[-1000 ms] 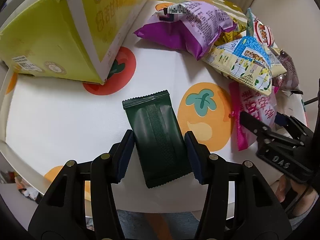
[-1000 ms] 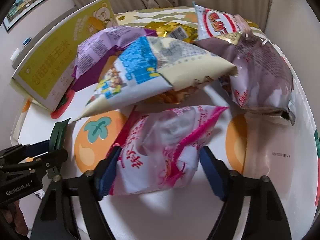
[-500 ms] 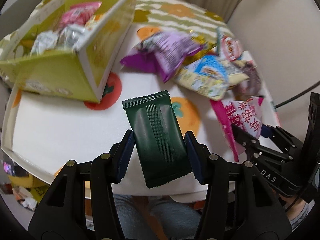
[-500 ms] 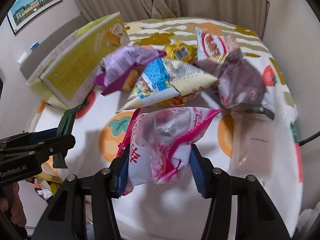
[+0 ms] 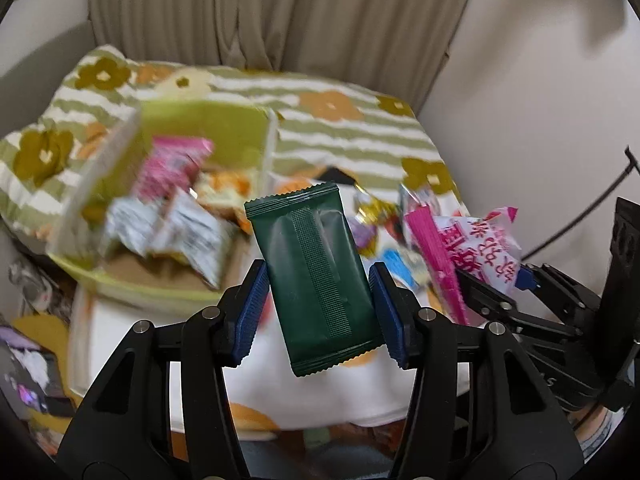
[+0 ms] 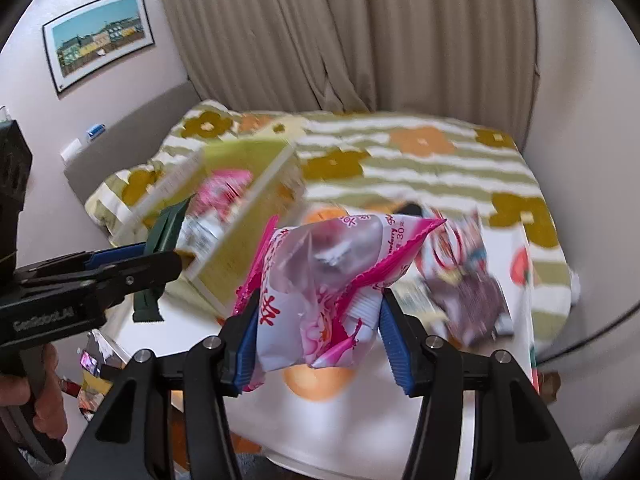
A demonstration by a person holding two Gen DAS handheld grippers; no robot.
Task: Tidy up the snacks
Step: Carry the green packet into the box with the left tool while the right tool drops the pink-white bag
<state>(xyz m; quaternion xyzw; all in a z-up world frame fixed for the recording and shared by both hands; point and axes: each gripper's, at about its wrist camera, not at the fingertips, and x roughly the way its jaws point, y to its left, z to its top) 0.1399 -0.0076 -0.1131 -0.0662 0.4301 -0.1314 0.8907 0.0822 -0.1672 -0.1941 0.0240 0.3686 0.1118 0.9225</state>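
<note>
My left gripper (image 5: 316,304) clamped on a dark green packet (image 5: 314,276), unlabelled back seam facing me, my right gripper (image 6: 318,328) pinching a pink snack bag (image 6: 324,280) printed "30", both raised, yellow-green box (image 5: 208,136) of snacks at 10 o'clock, "GenRobot.AI" on the left tool.

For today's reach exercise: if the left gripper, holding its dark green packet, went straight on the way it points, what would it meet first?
Probably the right wall of the yellow-green box on the table, since the dark green packet in the left gripper points near it; blur leaves depth uncertain.
</note>
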